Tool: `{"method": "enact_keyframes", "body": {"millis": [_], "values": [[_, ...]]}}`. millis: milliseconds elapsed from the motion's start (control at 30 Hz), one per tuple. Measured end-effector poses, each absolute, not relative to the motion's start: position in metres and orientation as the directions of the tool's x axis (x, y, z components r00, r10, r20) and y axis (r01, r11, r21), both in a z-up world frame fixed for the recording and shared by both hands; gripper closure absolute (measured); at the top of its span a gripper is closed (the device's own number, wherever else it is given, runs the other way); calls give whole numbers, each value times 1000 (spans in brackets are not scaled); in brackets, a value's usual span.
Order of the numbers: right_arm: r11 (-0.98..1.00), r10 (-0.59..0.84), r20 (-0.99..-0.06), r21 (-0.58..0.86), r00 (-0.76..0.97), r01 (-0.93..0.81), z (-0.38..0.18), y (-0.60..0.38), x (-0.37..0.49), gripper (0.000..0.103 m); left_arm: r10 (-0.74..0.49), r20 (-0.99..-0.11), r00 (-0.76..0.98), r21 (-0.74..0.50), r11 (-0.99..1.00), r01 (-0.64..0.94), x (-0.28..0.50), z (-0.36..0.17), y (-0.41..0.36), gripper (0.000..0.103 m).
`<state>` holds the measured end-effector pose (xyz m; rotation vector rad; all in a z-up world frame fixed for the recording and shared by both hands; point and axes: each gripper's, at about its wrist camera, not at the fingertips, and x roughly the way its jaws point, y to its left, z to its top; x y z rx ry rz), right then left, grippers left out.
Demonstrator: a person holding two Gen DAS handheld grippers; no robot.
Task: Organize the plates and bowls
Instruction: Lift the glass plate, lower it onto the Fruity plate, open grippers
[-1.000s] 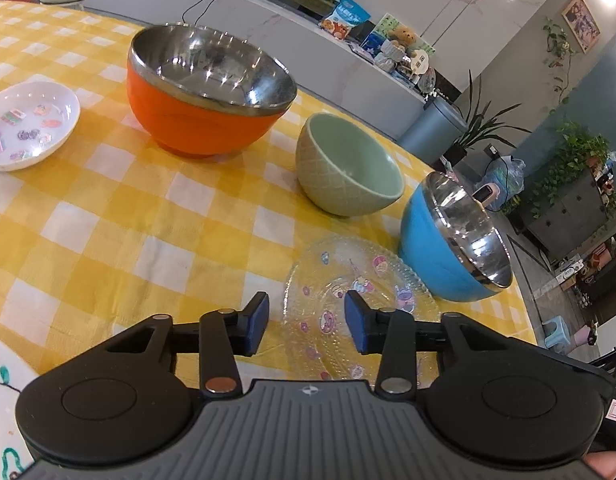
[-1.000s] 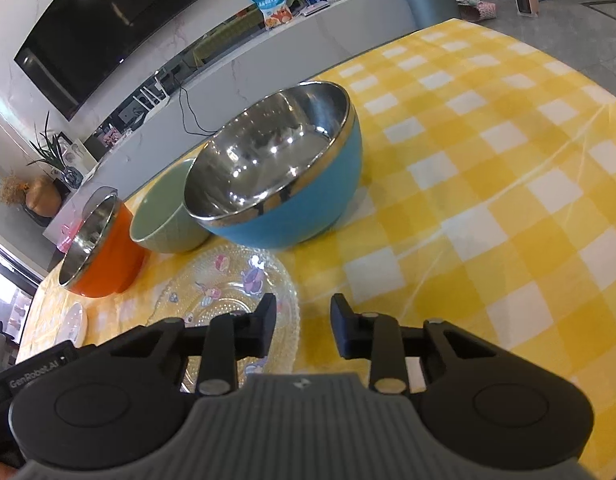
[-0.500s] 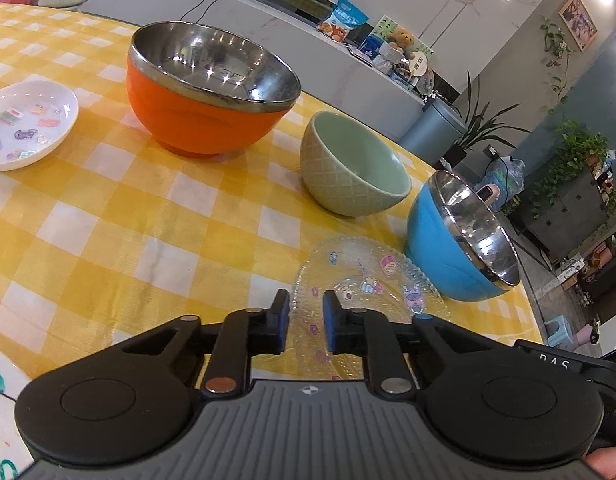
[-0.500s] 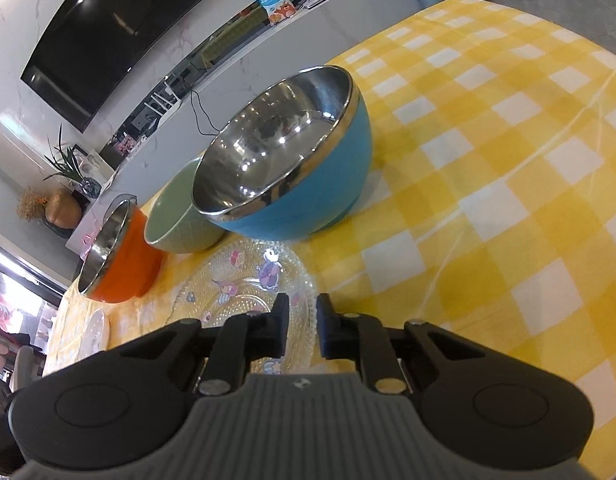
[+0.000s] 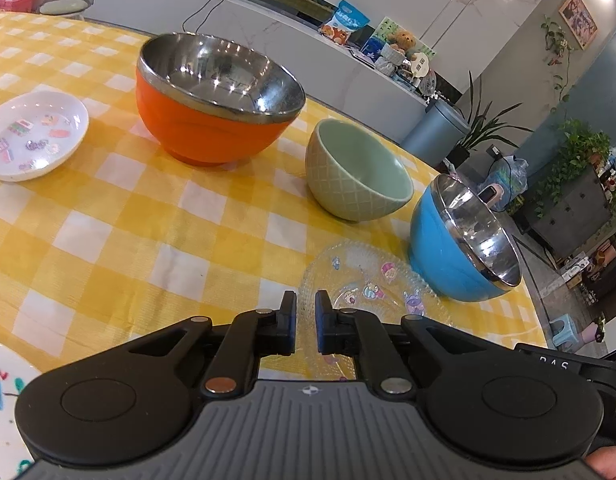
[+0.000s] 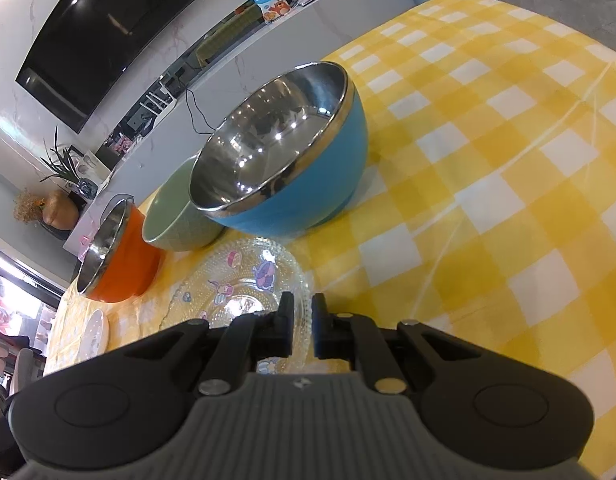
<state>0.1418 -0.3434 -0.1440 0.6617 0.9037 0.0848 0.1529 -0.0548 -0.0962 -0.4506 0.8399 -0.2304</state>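
A clear glass plate (image 5: pixel 372 280) with cartoon stickers lies on the yellow checked tablecloth (image 5: pixel 108 220). My left gripper (image 5: pixel 306 322) is shut on its near left rim. My right gripper (image 6: pixel 303 326) is shut on the plate's (image 6: pixel 236 280) right rim. Behind it stand an orange steel-lined bowl (image 5: pixel 212 100), a pale green bowl (image 5: pixel 356 172) and a blue steel-lined bowl (image 5: pixel 460 248). They also show in the right wrist view: the blue bowl (image 6: pixel 284 160), the green bowl (image 6: pixel 176 216) and the orange bowl (image 6: pixel 116 256).
A white plate with stickers (image 5: pixel 32 136) lies at the left, seen edge-on in the right wrist view (image 6: pixel 94 332). Another white painted plate (image 5: pixel 0 400) shows at the bottom left corner. The table edge runs behind the bowls.
Both grippers closed from wide open onto the glass plate's rim, one on each side. Both views pulled back slightly from the bowls.
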Motion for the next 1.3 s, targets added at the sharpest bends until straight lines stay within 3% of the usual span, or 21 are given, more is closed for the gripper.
{"method": "enact_keyframes", "body": {"millis": [867,1300], "values": [[713,558,-610,699,562,50,-120,-279,103,96,-235,-677,698,-406,910,-88,80,-33,18,94],[690,629,-578,723,519,-31,-110,-217,90,98,-162,-705,690,-398,896,-197,42,-33,76,94]]}}
